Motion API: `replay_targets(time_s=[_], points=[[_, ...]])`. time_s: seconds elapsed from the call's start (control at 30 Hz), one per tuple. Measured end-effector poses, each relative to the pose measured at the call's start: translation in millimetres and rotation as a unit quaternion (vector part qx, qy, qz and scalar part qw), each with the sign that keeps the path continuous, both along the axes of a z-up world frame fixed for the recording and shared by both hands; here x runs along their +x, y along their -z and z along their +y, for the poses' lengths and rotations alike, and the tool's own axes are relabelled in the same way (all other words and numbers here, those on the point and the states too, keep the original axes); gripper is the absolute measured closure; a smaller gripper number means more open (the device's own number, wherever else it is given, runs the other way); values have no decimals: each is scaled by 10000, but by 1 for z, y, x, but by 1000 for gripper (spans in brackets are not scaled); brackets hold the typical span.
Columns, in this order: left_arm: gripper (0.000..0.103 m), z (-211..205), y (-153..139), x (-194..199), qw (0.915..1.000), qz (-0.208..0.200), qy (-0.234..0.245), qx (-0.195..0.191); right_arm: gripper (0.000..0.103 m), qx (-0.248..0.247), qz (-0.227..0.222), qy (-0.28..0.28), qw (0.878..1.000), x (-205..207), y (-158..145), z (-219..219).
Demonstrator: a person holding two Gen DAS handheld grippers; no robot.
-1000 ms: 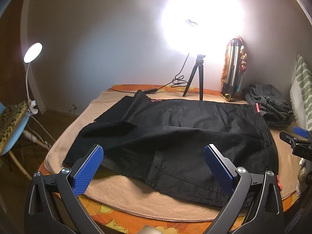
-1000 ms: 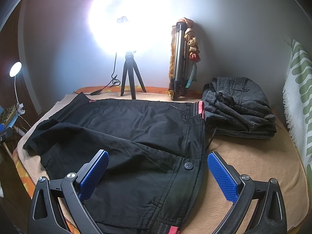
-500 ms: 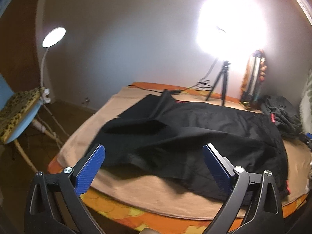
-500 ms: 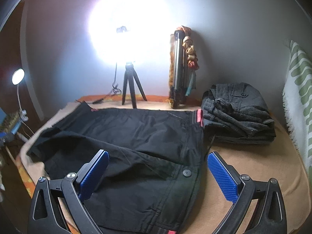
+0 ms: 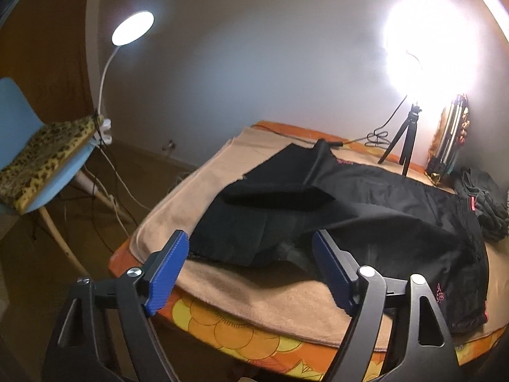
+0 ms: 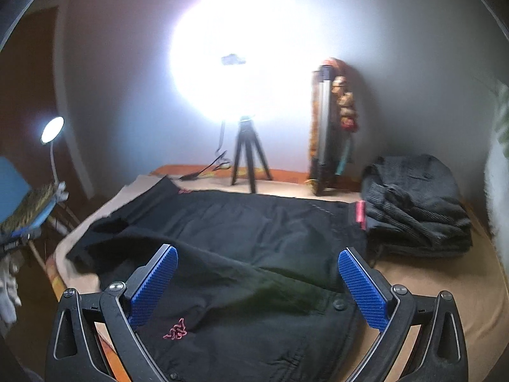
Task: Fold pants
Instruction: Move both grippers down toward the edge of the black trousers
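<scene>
The left tongs (image 5: pixel 248 262) have swung leftward in the last second and now hang released just short of the leg hems of the black pants (image 5: pixel 366 210), which lie spread on the bed (image 5: pixel 280 296). The right tongs (image 6: pixel 259 281), also released and empty, have moved in over the waistband, so a two-ended grab looks next.

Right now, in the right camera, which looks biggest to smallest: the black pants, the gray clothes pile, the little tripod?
1. Black pants
2. Gray clothes pile
3. Little tripod, though it stands farthest back, so it may look smaller than it is.
</scene>
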State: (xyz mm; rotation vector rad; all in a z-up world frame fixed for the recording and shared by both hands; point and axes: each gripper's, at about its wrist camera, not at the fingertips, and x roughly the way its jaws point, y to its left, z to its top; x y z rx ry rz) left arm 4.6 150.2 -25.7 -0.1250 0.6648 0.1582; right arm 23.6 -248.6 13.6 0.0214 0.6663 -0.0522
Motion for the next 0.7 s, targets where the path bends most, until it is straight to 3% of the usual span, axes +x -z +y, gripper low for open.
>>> replay_targets(time_s=[0.23,0.4,0.5,0.7], points=[[29,6,8,8,9994,141,67,-314,7,-314,394,-394,9980,7,34,16],[29,7,21,20,9976,315,138,-606,14,-98,954,-716,9928,-4,62,16],[34,6,30,26,9957,454,202,-775,16,-62,1204,-990,9878,-22,70,17],[47,0,38,30,9950,607,364,-711,19,-430,1673,-1517,9732,-62,77,13]])
